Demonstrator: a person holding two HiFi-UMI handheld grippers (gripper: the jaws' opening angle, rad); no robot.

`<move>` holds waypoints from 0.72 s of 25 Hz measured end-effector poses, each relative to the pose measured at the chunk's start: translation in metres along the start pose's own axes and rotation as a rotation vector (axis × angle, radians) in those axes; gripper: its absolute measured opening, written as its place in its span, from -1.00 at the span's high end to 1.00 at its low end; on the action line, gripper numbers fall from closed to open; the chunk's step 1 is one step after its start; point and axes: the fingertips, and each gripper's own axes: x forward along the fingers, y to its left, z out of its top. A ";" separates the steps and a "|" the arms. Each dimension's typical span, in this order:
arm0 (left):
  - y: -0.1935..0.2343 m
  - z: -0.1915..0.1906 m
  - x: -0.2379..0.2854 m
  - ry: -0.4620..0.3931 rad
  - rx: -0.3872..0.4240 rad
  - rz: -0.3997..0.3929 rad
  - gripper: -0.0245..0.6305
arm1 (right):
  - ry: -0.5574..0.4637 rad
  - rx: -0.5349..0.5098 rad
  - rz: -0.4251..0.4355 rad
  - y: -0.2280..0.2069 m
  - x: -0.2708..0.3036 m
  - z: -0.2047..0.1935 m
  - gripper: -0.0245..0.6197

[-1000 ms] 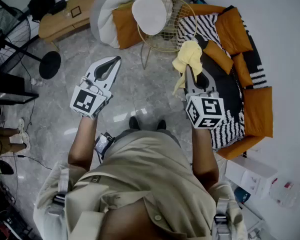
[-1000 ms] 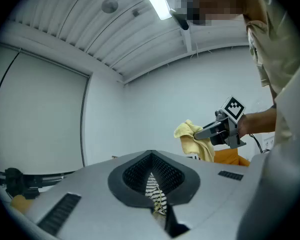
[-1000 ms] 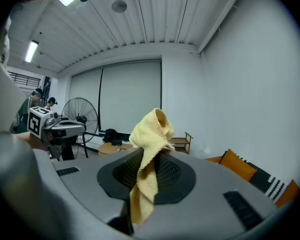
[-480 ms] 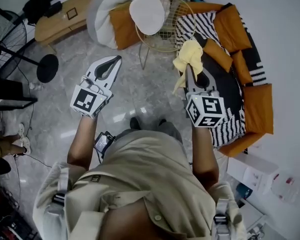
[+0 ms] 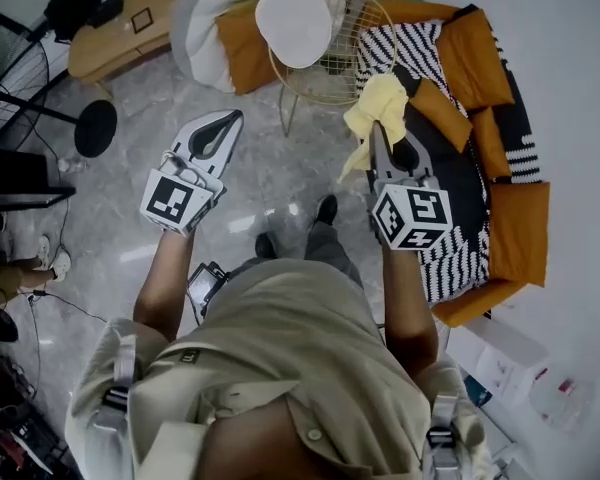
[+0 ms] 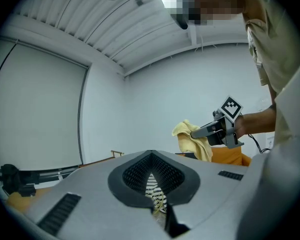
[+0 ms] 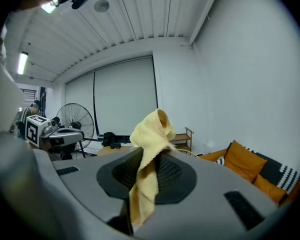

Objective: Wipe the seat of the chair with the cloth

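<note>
A gold wire chair [image 5: 348, 66] with a round white seat pad [image 5: 293, 23] stands ahead of me at the top of the head view. My right gripper [image 5: 379, 136] is shut on a yellow cloth [image 5: 373, 116], which bunches above the jaws and hangs down their left side. The cloth [image 7: 149, 136] is held in the air, to the right of the chair and short of it. The left gripper [image 5: 230, 120] is raised at the left, shut with nothing in it, left of the chair's legs. From the left gripper view the right gripper [image 6: 199, 130] and cloth [image 6: 189, 136] show at the right.
An orange sofa [image 5: 515, 223] with a black-and-white striped throw runs along the right wall. Behind the chair lie a white pouf [image 5: 202, 23] with an orange cushion and a wooden bench [image 5: 115, 40]. A standing fan [image 5: 15, 73] is at the left. White boxes [image 5: 495, 363] lie at lower right.
The person has stepped forward, one foot now ahead of the other. The right gripper with the cloth has edged a little toward the chair. Both grippers keep their states.
</note>
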 end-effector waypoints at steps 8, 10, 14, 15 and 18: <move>0.002 0.005 0.092 0.056 0.002 0.068 0.88 | 0.021 0.004 0.110 -0.077 0.064 0.015 0.71; 0.000 0.005 0.110 0.102 -0.028 0.097 0.88 | 0.025 0.001 0.138 -0.094 0.078 0.019 0.71; -0.001 0.006 0.142 0.096 -0.007 0.143 0.88 | 0.026 -0.003 0.190 -0.124 0.101 0.023 0.71; 0.000 0.007 0.149 0.082 0.008 0.153 0.88 | 0.025 -0.002 0.200 -0.131 0.106 0.024 0.71; 0.002 0.012 0.166 0.079 0.017 0.182 0.88 | 0.025 -0.001 0.226 -0.148 0.119 0.028 0.71</move>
